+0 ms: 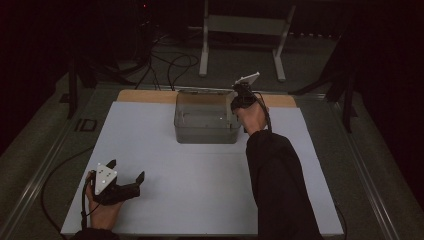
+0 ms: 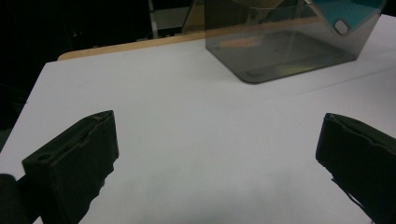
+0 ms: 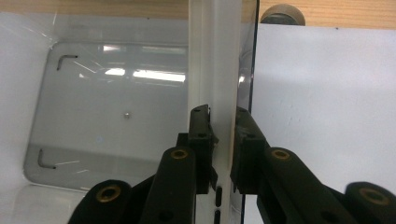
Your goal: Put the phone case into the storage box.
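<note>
Clear plastic bin (image 1: 206, 122): upright at the far middle of the white table (image 1: 200, 200), mouth up, long axis across the table. Right gripper (image 3: 223, 140): jaws clamped on the bin's right wall. Left gripper (image 1: 125, 172): jaws spread wide, nothing between them, at the near left corner, well apart from the bin.

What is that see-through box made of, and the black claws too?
The box looks like smoky clear plastic: the white table shows through its walls, and light glints off its smooth floor. It could be acrylic; I cannot tell. The right claw, pinching the box's wall, looks like matte black plastic with brass-coloured rings at its joints. The left claw looks alike, dull black.
</note>
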{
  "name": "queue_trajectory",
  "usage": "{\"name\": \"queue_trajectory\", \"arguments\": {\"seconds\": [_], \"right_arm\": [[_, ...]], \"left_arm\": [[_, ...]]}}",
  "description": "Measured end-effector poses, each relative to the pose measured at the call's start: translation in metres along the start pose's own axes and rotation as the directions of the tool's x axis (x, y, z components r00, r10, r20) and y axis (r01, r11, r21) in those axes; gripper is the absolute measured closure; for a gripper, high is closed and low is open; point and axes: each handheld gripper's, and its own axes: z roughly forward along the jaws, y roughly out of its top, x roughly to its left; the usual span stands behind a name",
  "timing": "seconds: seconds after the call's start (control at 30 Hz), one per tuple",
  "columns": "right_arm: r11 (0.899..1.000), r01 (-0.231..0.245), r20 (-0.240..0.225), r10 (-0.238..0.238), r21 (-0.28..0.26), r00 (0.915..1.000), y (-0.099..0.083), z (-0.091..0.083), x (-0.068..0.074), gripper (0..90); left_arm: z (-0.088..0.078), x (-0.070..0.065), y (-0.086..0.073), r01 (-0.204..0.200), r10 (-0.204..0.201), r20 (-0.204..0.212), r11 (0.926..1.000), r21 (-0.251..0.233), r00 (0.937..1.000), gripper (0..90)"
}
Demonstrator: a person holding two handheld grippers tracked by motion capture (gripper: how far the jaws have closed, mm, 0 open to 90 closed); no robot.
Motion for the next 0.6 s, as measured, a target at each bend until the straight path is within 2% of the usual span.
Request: {"name": "queue_trajectory", "arguments": {"seconds": [0.37,0.6], "right_arm": [[0.999,0.011,0.037,-0.013,0.04,0.9992,0.0,0.008,0.006,81.0],[0.998,0.02,0.084,-0.025,0.058,0.9961,0.002,0.011,0.011,81.2]], "left_arm": [[0.0,0.0,0.0,0.003,-0.003,0.001,1.0,-0.001,1.0,0.2],[0.0,0.001,0.0,0.004,-0.004,0.003,1.0,-0.002,1.0,0.2]]}}
